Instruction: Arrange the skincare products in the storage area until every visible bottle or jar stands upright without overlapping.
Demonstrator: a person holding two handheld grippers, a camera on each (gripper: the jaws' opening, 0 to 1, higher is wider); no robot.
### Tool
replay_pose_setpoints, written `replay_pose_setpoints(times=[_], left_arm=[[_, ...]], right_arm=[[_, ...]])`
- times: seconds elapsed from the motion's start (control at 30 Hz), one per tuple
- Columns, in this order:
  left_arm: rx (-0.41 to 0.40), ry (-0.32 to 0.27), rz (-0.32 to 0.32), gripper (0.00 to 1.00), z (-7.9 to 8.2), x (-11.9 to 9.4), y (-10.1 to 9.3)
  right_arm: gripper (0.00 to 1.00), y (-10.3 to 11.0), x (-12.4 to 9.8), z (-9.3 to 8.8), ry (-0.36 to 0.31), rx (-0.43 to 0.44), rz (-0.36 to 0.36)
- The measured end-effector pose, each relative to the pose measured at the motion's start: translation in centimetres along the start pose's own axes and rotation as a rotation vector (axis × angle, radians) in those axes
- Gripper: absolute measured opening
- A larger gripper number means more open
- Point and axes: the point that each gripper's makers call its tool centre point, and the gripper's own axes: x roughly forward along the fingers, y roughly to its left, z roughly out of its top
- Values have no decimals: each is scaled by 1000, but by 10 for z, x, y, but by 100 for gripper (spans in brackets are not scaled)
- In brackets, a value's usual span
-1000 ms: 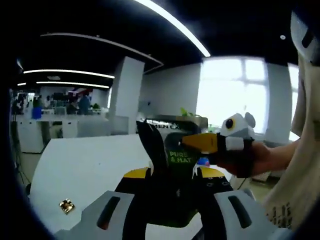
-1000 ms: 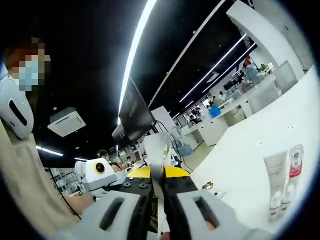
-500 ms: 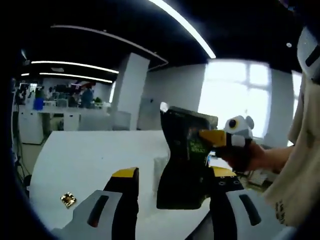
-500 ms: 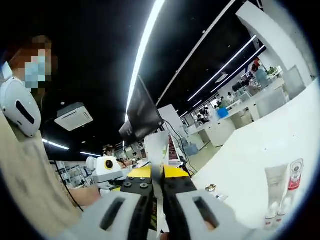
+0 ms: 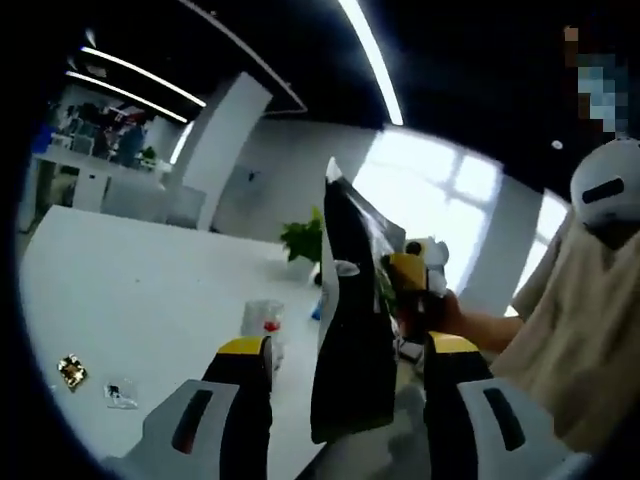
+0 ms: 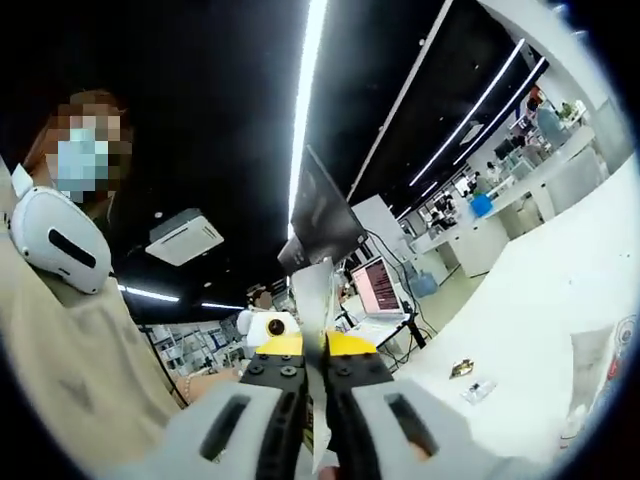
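Right gripper [image 6: 312, 352]: jaws pressed onto the edge of a dark glossy flat pouch [image 5: 350, 330], held aloft. Left gripper [image 5: 345, 350]: jaws spread; released the pouch a second ago, which now hangs between them. Beyond, white table [image 5: 120, 290] with small clear jar [image 5: 262, 318]. Hand-over done; placing remains.

A white table [image 5: 120, 290] spread across the left of the left gripper view, with a small gold square object [image 5: 70, 371] and a clear wrapper [image 5: 120, 395] lying on it at lower left. A green potted plant [image 5: 303, 240] stood near mid-frame before a bright window [image 5: 450, 215]. A white pillar [image 5: 215, 150] rose at upper left. In the right gripper view, a long ceiling light [image 6: 308, 90] ran down from the top, an open laptop [image 6: 375, 290] glowed near centre, and a ceiling air-conditioning unit [image 6: 185, 237] hung at left.
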Motion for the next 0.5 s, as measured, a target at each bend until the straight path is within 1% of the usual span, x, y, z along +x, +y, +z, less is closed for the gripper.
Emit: replay_pose_setpoints(times=[0.1,0.17,0.2,0.23,0.3,0.33,0.4,0.43,0.47,0.5], left_arm=[[-5,32,-14,39,-7,-1,-3],[-5,42,-28,26,-11,-2,-6],[-8,40,-32,24,-12,-3,-8],[-17,37,-28,24,-12,-3,-8],[-41,20,-22,20,-12,-5,-8],[-51,10,-17,17,-11,-6,-7],[-79,-26,-22,4,-7,-9,-7],[-98,-47,-38,0,-5,-10,-10],[-139,-57,-35,0,-4,-10,-10],[-147,-58,-39,0,-5,-10,-11]], right_arm=[[4,0,0,-2,9,18,12],[4,-1,1,-3,20,17,7],[4,-4,1,-4,31,14,0],[4,-4,1,-3,32,29,5],[4,-8,0,-3,38,32,-8],[4,-10,-1,-3,42,35,-13],[4,-16,-2,-5,54,36,-34],[4,-16,-2,-5,56,43,-29],[4,-15,-2,-3,42,63,-24],[4,-16,-1,-3,43,60,-25]])
